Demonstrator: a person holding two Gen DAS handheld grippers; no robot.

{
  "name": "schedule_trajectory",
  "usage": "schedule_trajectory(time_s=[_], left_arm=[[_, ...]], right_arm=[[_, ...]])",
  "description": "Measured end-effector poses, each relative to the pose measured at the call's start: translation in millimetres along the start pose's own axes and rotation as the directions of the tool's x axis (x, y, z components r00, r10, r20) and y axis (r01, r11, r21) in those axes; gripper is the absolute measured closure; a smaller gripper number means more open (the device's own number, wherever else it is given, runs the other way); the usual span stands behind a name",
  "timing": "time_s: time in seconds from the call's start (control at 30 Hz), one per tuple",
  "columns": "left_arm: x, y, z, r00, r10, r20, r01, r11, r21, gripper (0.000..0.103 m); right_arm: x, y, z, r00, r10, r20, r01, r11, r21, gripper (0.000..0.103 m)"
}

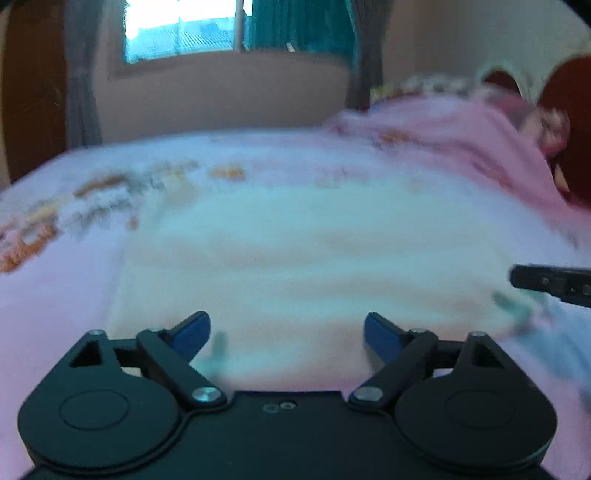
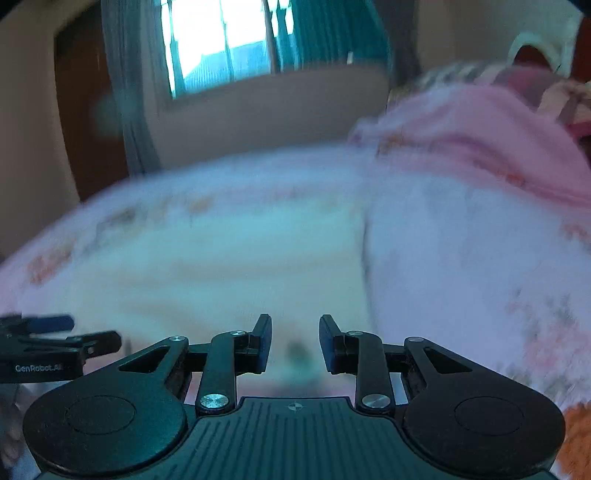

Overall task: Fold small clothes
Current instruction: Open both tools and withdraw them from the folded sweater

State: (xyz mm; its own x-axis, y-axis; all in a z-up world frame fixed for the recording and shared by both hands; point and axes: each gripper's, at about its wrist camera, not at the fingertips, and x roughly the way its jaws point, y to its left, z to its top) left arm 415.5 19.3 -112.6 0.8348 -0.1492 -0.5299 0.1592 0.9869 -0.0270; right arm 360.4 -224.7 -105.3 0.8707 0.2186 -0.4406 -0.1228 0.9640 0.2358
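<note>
A pale cream garment (image 1: 295, 258) lies spread flat on the bed, blurred by motion; it also shows in the right wrist view (image 2: 221, 266). My left gripper (image 1: 287, 334) is wide open and empty, just above the garment's near edge. My right gripper (image 2: 294, 341) is partly open and empty, over the garment's near right part. The right gripper's tip (image 1: 550, 282) shows at the right edge of the left wrist view. The left gripper (image 2: 48, 343) shows at the left edge of the right wrist view.
The bed has a pink floral cover (image 1: 55, 295). A bunched pink blanket (image 1: 461, 140) and pillows lie at the far right. A wall with a window (image 1: 181, 29) and teal curtains (image 1: 295, 26) stands behind the bed.
</note>
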Motion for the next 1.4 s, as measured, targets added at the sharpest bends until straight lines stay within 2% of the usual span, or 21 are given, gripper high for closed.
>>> schedule_trajectory(time_s=[0.03, 0.07, 0.1, 0.13, 0.23, 0.33, 0.4, 0.43, 0.47, 0.5, 0.57, 0.8, 0.83, 0.93, 1.0, 1.07, 1.13, 1.2, 1.27, 1.33, 1.4], left_arm=[[7.4, 1.5, -1.0, 1.000, 0.011, -0.029, -0.012, 1.000, -0.014, 0.008], [22.8, 4.6, -5.5, 0.994, 0.025, -0.107, -0.028, 0.999, -0.027, 0.007], [28.5, 4.6, -10.1, 0.993, 0.027, -0.119, -0.030, 0.999, -0.019, 0.006], [25.8, 4.1, -9.8, 0.994, 0.027, -0.104, -0.029, 0.999, -0.016, 0.006], [16.9, 3.2, -2.4, 0.993, 0.050, -0.109, -0.049, 0.999, 0.010, 0.009], [6.4, 1.3, 0.2, 0.996, 0.050, -0.070, -0.051, 0.999, -0.010, 0.007], [10.3, -0.8, -2.5, 0.994, 0.058, -0.094, -0.058, 0.998, 0.004, 0.007], [14.7, -3.8, -4.9, 0.991, 0.066, -0.117, -0.064, 0.998, 0.017, 0.007], [19.3, -8.2, -9.2, 0.990, 0.074, -0.123, -0.071, 0.997, 0.030, 0.006], [20.2, -8.7, -11.7, 0.991, 0.077, -0.110, -0.073, 0.997, 0.036, 0.006], [20.1, -7.9, -11.5, 0.991, 0.075, -0.109, -0.072, 0.997, 0.033, 0.006], [14.0, -5.8, -12.5, 0.992, 0.068, -0.105, -0.065, 0.997, 0.031, 0.005], [8.6, -2.6, -10.5, 0.993, 0.076, -0.092, -0.073, 0.997, 0.030, 0.006], [-7.4, 16.3, -7.6, 0.991, 0.133, -0.014, -0.134, 0.991, -0.008, 0.006], [-7.0, 29.3, -9.6, 0.988, 0.152, -0.031, -0.153, 0.987, -0.038, 0.006], [2.7, 36.4, -14.8, 0.981, 0.169, -0.090, -0.173, 0.985, -0.029, 0.006], [7.5, 44.8, -19.6, 0.983, 0.138, -0.121, -0.145, 0.988, -0.056, 0.005], [1.6, 48.7, -15.2, 0.982, 0.142, -0.122, -0.151, 0.986, -0.064, 0.006], [-8.2, 53.5, -15.9, 0.982, 0.166, -0.086, -0.172, 0.983, -0.065, 0.006], [-5.8, 61.0, -19.6, 0.981, 0.154, -0.117, -0.163, 0.984, -0.077, 0.006], [-4.4, 61.9, -23.6, 0.983, 0.150, -0.109, -0.160, 0.984, -0.083, 0.005]], right_arm=[[5.1, -2.4, -1.6, 1.000, -0.016, -0.024, 0.017, 1.000, 0.010, 0.074], [16.4, -4.8, -7.1, 0.994, -0.064, -0.088, 0.064, 0.998, -0.008, 0.075], [27.4, -8.6, -16.1, 0.986, -0.088, -0.140, 0.086, 0.996, -0.019, 0.075], [26.3, -11.6, -18.2, 0.989, -0.076, -0.128, 0.077, 0.997, 0.004, 0.075], [21.0, -4.8, -6.1, 0.987, -0.093, -0.130, 0.090, 0.996, -0.026, 0.074], [15.8, 0.9, 3.6, 0.998, -0.037, -0.055, 0.036, 0.999, -0.008, 0.074], [16.5, 11.6, 2.2, 0.999, -0.010, -0.044, 0.009, 1.000, -0.024, 0.074], [26.0, 15.9, -2.9, 0.997, -0.012, -0.072, 0.008, 0.999, -0.047, 0.069], [38.4, 16.9, -8.2, 0.990, -0.050, -0.129, 0.042, 0.997, -0.062, 0.061], [44.3, 12.3, -14.1, 0.987, -0.062, -0.149, 0.054, 0.997, -0.053, 0.061], [44.3, 8.7, -13.9, 0.990, -0.050, -0.134, 0.046, 0.998, -0.032, 0.061], [42.3, 15.7, -17.7, 0.987, -0.077, -0.138, 0.066, 0.994, -0.082, 0.060], [40.8, 20.6, -13.7, 0.987, -0.087, -0.132, 0.076, 0.993, -0.086, 0.060], [22.8, 36.3, -4.7, 1.000, -0.016, -0.023, 0.014, 0.996, -0.084, 0.060], [25.2, 51.5, -2.5, 1.000, 0.016, -0.013, -0.018, 0.995, -0.095, 0.060], [42.8, 66.7, -9.0, 0.997, 0.044, -0.064, -0.050, 0.994, -0.096, 0.060], [69.0, 80.0, -25.6, 0.989, -0.024, -0.143, -0.002, 0.984, -0.176, 0.060], [73.3, 90.6, -26.8, 0.988, -0.072, -0.133, 0.040, 0.972, -0.232, 0.059], [71.3, 93.8, -20.5, 0.986, -0.083, -0.143, 0.047, 0.971, -0.235, 0.059], [59.6, 92.8, -14.5, 0.994, -0.037, -0.107, 0.016, 0.981, -0.191, 0.059], [50.5, 95.3, -14.7, 0.998, 0.005, -0.064, -0.016, 0.987, -0.161, 0.059]])
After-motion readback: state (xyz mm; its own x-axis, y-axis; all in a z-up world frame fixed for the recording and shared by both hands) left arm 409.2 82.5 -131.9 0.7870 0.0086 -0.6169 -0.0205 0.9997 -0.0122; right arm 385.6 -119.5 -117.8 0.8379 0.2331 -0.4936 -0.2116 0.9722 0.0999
